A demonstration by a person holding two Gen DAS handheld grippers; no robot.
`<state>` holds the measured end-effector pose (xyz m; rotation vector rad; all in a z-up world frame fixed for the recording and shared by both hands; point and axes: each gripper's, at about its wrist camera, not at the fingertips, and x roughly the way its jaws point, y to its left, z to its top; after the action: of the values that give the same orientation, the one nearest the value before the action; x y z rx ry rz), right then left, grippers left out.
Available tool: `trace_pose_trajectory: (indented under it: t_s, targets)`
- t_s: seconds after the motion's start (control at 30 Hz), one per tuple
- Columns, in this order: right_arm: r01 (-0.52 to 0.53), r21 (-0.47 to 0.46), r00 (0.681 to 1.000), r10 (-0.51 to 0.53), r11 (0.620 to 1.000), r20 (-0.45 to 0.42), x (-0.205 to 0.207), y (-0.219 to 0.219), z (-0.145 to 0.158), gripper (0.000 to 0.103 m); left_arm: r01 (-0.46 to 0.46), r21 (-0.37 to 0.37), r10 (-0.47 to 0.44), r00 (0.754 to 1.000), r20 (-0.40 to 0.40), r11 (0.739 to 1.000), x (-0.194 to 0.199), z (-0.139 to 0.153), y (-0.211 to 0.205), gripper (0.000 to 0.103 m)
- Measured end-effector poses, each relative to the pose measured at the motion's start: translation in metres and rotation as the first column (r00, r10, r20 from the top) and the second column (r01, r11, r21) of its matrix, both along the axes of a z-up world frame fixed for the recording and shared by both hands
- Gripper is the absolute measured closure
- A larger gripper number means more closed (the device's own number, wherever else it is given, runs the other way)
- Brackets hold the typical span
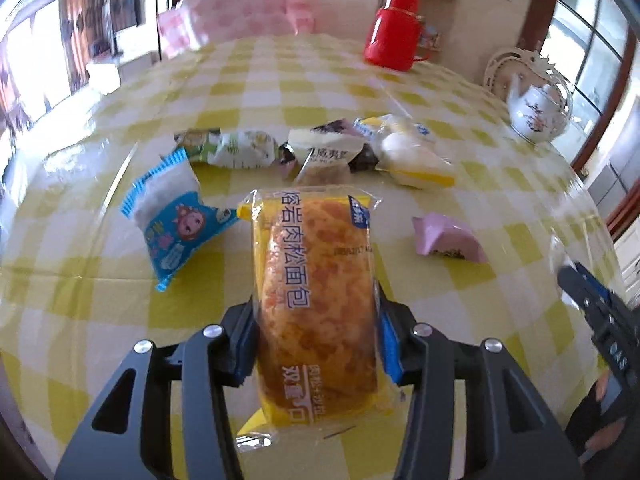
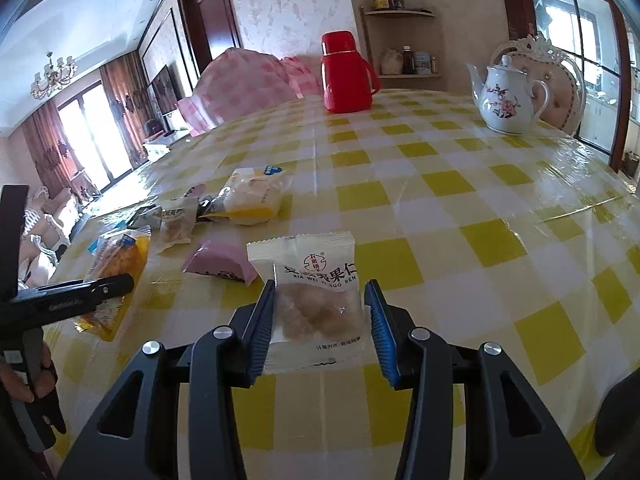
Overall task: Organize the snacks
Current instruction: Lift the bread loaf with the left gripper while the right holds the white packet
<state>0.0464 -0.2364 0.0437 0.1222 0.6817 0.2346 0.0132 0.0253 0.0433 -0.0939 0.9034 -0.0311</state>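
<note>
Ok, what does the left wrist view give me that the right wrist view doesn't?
Left wrist only: the blue cartoon packet, and the left gripper closed on the yellow bread pack.
Right wrist only: the right gripper holding the white nut packet, and a chandelier.
Both: the pink packet, red flask, teapot and checked tablecloth.

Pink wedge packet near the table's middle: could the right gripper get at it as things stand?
Probably not yet: the right gripper already holds the white nut packet. The pink wedge packet lies just beyond-left, nothing covering it.
</note>
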Motion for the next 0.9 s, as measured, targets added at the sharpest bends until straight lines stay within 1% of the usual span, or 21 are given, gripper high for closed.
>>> trace_pose_trajectory:
  t_s: [0.07, 0.2, 0.3, 0.4, 0.47, 0.67, 0.8, 0.9]
  targets:
    - [-0.011, 0.019, 1.0, 0.011, 1.0, -0.004, -0.003, 0.002, 0.0, 0.059, 0.013, 0.006, -0.013, 1.0, 0.009, 1.0, -0.008, 0.002, -0.003, 0.054]
    - [-0.051, 0.027, 0.998, 0.052, 0.998, -0.021, -0.014, 0.015, -0.003, 0.059, 0.032, 0.028, -0.033, 0.999, 0.035, 0.999, -0.027, 0.009, -0.002, 0.054]
    - [-0.081, 0.024, 0.997, 0.082, 0.996, -0.014, -0.026, 0.028, -0.002, 0.059, 0.043, 0.053, -0.046, 0.998, 0.053, 0.998, -0.041, 0.013, 0.001, 0.054]
    - [-0.113, 0.05, 0.994, 0.113, 0.992, -0.006, -0.039, 0.042, 0.001, 0.059, 0.059, 0.083, -0.064, 0.996, 0.065, 0.995, -0.055, 0.016, 0.004, 0.054]
    - [-0.123, 0.051, 0.992, 0.124, 0.991, -0.002, -0.045, 0.051, 0.002, 0.059, 0.066, 0.098, -0.073, 0.995, 0.071, 0.993, -0.065, 0.018, 0.008, 0.054]
    - [-0.167, 0.052, 0.986, 0.167, 0.985, 0.001, -0.064, 0.082, 0.005, 0.059, 0.071, 0.124, -0.083, 0.992, 0.091, 0.99, -0.092, 0.022, 0.025, 0.054]
    - [-0.204, 0.053, 0.979, 0.204, 0.978, -0.001, -0.079, 0.108, 0.007, 0.059, 0.069, 0.152, -0.086, 0.99, 0.108, 0.986, -0.11, 0.024, 0.04, 0.054]
    - [-0.235, 0.044, 0.972, 0.235, 0.971, 0.003, -0.09, 0.125, 0.008, 0.059, 0.061, 0.158, -0.08, 0.99, 0.117, 0.986, -0.126, 0.026, 0.058, 0.054]
